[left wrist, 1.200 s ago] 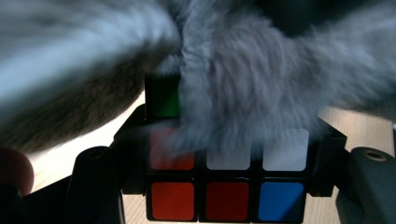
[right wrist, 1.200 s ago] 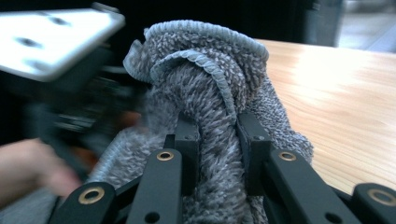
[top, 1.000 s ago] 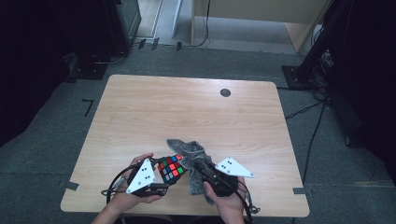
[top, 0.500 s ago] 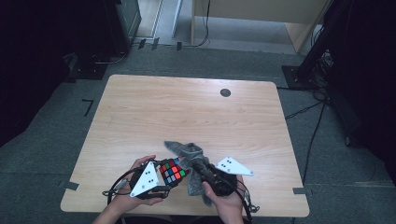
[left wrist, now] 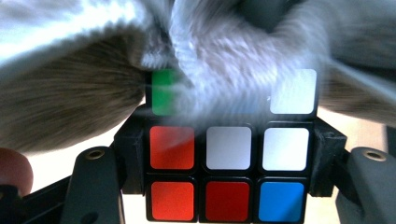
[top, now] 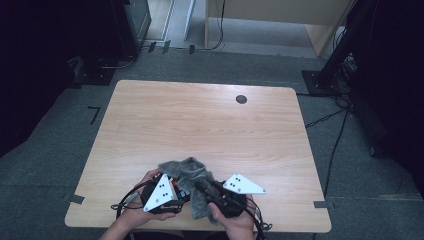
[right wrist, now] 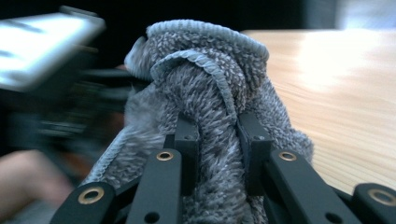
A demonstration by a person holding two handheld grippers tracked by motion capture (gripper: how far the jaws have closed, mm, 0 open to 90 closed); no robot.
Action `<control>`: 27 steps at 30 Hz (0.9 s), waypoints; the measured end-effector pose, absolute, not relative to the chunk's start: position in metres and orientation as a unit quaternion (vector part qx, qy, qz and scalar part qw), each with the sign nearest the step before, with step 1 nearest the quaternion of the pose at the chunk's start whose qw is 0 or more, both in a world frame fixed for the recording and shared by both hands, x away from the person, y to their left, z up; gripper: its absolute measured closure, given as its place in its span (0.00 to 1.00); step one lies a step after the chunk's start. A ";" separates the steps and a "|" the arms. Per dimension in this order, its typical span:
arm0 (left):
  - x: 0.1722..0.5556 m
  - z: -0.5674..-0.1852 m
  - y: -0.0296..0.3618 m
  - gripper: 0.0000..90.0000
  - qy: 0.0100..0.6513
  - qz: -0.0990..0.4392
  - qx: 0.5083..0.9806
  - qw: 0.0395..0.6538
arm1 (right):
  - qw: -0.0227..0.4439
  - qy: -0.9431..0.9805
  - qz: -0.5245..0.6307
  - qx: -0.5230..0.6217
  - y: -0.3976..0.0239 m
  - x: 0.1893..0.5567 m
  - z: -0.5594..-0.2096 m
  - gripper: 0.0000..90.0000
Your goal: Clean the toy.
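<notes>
A puzzle cube (left wrist: 229, 168) with red, white, blue and green stickers sits clamped between the black jaws of my left gripper (left wrist: 229, 161), near the table's front edge. In the high view the cube (top: 176, 190) peeks out beside the left gripper's grey plate. A grey fuzzy cloth (top: 187, 172) lies draped over the cube's top; in the left gripper view the cloth (left wrist: 210, 56) is blurred across the cube's upper row. My right gripper (right wrist: 217, 135) is shut on a bunched fold of the cloth (right wrist: 210, 84). In the high view the right gripper (top: 202, 187) sits just right of the cube.
The wooden table (top: 200, 125) stretches away beyond the hands, with a round dark grommet (top: 241, 99) near its far edge. Both hands (top: 230, 225) work at the front edge. Dark equipment and cables stand on the floor around the table.
The cloth has been drawn leftward over the cube, which showed openly a second ago and is now mostly covered. The left gripper stays put with the cube.
</notes>
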State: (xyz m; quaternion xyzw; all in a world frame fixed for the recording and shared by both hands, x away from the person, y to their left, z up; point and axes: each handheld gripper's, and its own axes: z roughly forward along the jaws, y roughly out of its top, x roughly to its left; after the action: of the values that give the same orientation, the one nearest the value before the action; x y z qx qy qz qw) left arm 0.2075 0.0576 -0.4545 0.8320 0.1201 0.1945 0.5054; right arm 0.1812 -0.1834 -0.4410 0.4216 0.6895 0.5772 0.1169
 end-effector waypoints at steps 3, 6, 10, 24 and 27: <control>0.210 -0.455 0.058 0.38 0.129 0.197 0.831 0.503 | 0.117 0.679 0.564 0.455 -0.197 0.187 -0.445 0.83; 0.211 -0.459 0.055 0.38 0.134 0.210 0.840 0.482 | 0.113 0.676 0.588 0.430 -0.192 0.179 -0.433 0.83; 0.207 -0.458 0.051 0.38 0.124 0.203 0.838 0.491 | 0.110 0.706 0.594 0.369 -0.168 0.165 -0.423 0.83; 0.210 -0.457 0.055 0.38 0.130 0.204 0.836 0.493 | 0.112 0.691 0.595 0.395 -0.182 0.172 -0.425 0.82; 0.206 -0.456 0.052 0.38 0.119 0.200 0.834 0.501 | 0.108 0.705 0.599 0.364 -0.167 0.164 -0.420 0.82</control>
State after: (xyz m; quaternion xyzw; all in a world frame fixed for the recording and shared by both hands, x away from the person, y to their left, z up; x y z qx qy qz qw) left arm 0.2055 0.0517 -0.4558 0.8335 0.1190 0.1998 0.5011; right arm 0.1637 -0.1670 -0.4204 0.3642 0.7052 0.5987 0.1077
